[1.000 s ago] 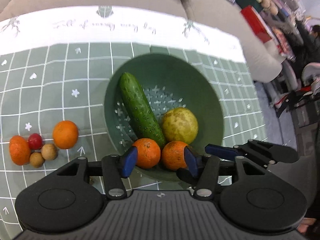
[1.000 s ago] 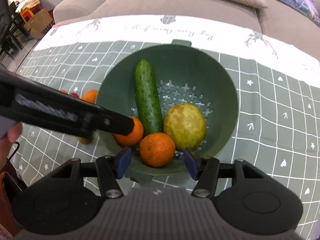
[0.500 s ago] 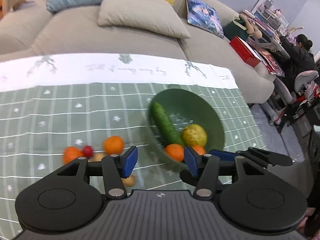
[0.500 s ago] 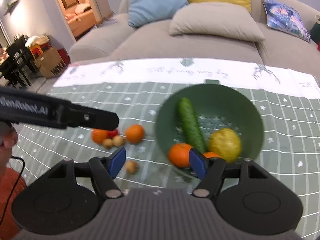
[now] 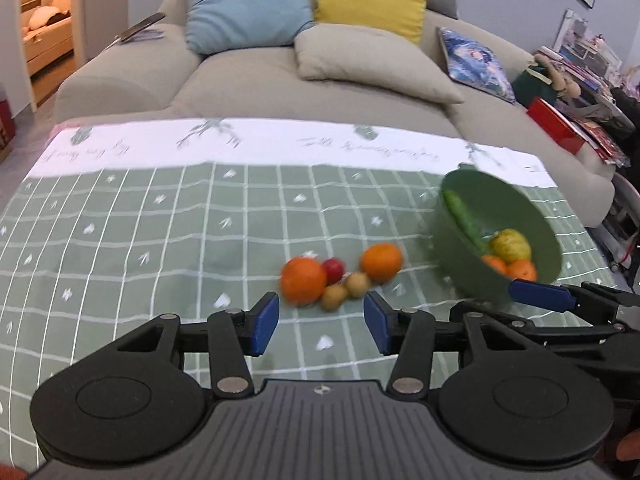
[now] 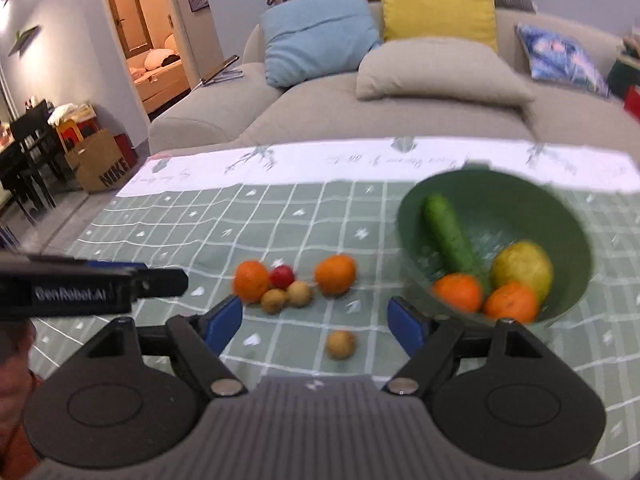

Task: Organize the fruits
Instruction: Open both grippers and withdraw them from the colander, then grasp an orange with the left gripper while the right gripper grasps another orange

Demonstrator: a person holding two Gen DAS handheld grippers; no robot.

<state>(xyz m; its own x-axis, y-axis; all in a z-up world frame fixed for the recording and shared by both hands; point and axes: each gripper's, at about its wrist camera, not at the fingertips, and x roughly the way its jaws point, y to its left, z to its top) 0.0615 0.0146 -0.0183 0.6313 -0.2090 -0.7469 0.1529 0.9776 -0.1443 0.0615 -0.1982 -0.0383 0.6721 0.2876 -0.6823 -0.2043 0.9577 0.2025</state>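
Fruits [image 6: 335,274] beyond both spread, empty hand-held grippers [image 5: 319,322] above tablecloth [image 5: 160,240]

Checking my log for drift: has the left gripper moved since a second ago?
Yes. The left gripper has pulled back and leftward from the green bowl.

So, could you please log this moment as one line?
left gripper: open, empty | right gripper: open, empty | green bowl: cucumber, pear, two oranges | tablecloth: two oranges, red fruit, three brown fruits
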